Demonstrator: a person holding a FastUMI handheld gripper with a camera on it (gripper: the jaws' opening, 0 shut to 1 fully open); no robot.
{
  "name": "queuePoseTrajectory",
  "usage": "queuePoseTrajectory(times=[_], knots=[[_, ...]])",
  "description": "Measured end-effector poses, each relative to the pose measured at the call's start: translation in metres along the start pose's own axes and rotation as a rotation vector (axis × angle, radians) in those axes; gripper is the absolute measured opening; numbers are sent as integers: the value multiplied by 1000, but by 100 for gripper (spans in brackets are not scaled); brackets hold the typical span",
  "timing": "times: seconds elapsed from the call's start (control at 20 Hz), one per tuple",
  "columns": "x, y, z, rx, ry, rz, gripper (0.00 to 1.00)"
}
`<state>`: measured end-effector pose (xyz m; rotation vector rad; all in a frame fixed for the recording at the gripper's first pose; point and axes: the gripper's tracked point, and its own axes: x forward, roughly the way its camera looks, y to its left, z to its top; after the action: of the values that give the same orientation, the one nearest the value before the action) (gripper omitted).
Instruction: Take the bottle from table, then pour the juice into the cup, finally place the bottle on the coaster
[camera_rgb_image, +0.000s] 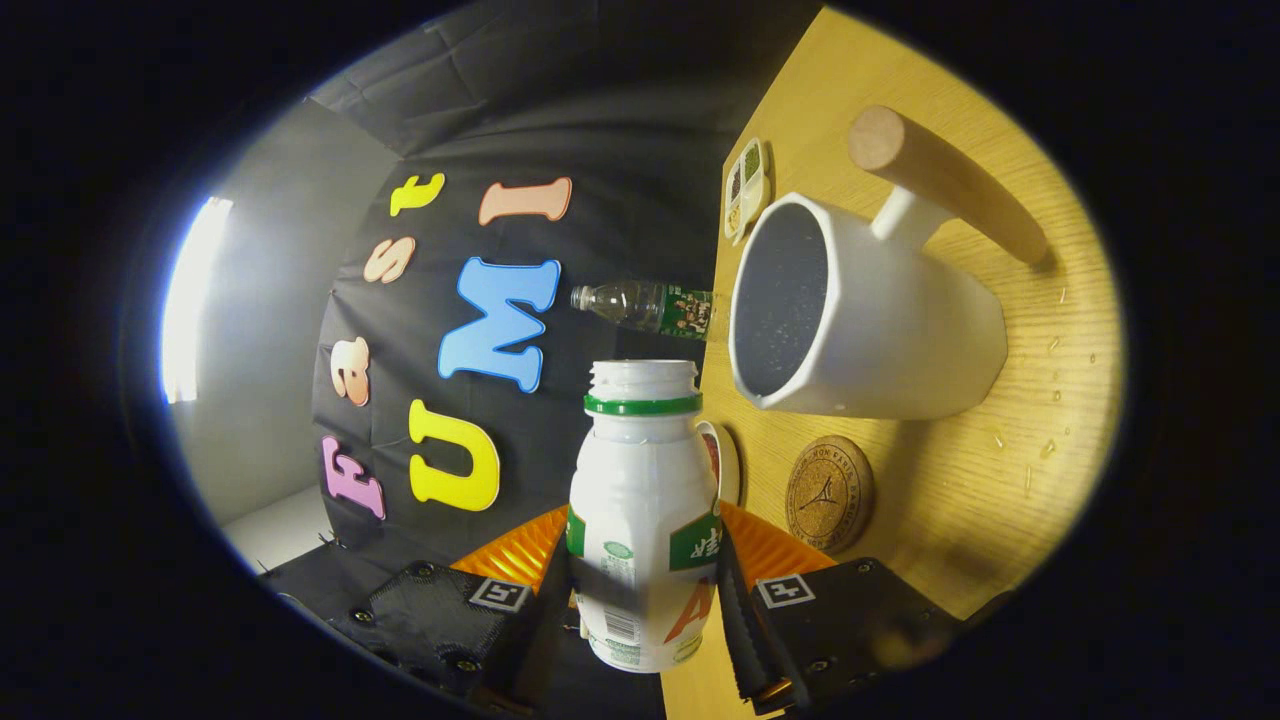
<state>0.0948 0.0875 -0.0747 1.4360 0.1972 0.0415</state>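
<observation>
A small white plastic bottle (642, 520) with a green neck ring and an uncapped, threaded mouth was held between the two fingers of the gripper (642, 600), which were clamped against its sides, one on each flank. Green label panels and a large red-orange character were seen on the bottle's body, along with a barcode near its base, but the printed writing was too small and blurred to be made out. The whole scene was viewed rolled sideways, so the wooden table (1000, 480) appeared to stand on edge beside the bottle. Just beyond the bottle's mouth and beside it, a white cup (880, 320) with a long, rounded wooden handle (950, 180) was seen resting on the table, its dark interior turned toward the camera. A round cork coaster (829, 494), stamped with a tower emblem and a ring of lettering too fine to be read, lay on the table near the cup and close to the fingers. Drops of liquid were scattered on the wood past the cup. A clear plastic bottle (645, 305) with a green label was seen at the table's far edge, and a small pale packet (746, 188) lay further along that edge.
</observation>
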Motion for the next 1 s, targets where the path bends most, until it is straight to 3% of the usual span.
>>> queuePoseTrajectory(times=[1.0], knots=[[11,3,3,148,1,43,67]])
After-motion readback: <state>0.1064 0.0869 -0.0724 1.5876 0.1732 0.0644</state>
